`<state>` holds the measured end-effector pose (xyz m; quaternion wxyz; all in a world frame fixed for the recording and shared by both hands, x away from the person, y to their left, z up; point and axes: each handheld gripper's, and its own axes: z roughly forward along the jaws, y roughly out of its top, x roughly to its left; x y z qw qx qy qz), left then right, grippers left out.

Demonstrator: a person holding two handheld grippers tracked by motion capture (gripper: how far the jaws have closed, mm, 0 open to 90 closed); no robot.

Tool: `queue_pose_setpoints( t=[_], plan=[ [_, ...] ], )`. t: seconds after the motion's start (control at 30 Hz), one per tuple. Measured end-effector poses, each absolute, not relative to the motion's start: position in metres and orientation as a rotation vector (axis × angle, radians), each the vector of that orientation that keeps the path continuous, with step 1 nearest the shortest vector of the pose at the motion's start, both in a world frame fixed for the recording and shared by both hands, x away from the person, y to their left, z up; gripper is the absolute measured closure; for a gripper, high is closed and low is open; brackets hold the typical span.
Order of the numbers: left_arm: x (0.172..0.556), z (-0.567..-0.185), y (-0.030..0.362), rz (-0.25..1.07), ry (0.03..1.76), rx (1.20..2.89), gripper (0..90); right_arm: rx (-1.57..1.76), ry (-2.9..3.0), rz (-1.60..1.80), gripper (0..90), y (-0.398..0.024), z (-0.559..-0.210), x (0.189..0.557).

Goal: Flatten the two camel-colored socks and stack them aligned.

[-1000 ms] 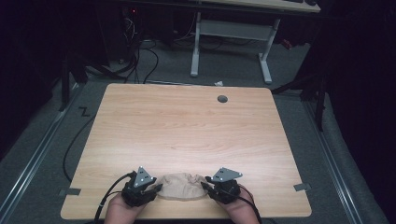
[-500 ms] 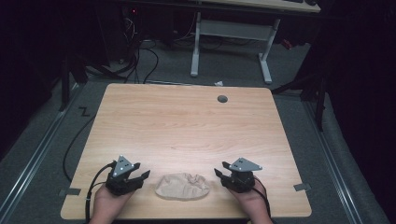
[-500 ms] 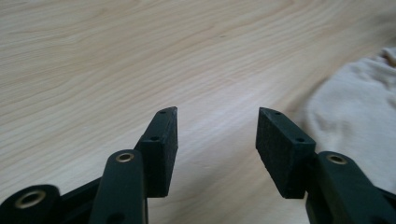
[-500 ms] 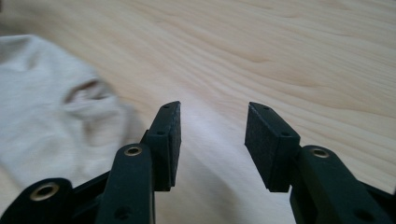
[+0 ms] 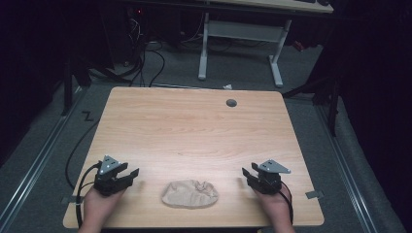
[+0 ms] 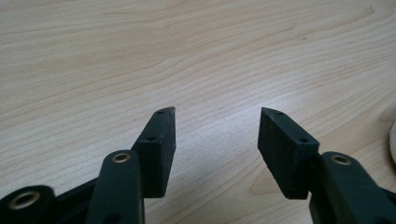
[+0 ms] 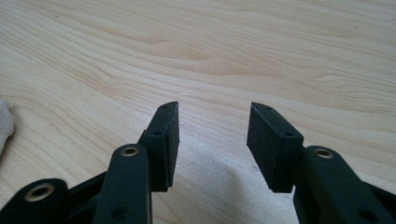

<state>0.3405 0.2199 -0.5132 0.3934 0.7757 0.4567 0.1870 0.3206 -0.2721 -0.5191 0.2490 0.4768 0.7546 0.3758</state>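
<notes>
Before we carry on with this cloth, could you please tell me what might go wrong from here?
1. The crumpled beige cloth lies close to the table's near edge; a careless nudge might push it off.
2. The left gripper and right gripper, jaws just opened with nothing between them, stand apart from the cloth; regrasping its bunched folds may catch uneven layers.

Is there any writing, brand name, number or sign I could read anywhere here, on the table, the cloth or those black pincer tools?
None: no readable text stands on anything.
The wooden table shows bare grain.
The crumpled beige cloth carries no visible label.
The left gripper and right gripper, both open with nothing between the jaws, bear screws but no markings.
A zigzag mark on the floor is a shape, not a letter I can vouch for.
</notes>
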Motion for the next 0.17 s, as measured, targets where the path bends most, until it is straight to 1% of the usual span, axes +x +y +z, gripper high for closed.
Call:
queue_pose_setpoints(
  t=[0.17],
  plan=[
    [0.338, -0.5134, 0.2185, 0.477, 1.143, 1.988, 46.5, 1.303, 2.062, 1.019, 54.0, -0.2701, -0.5202, 0.322]
  ],
)
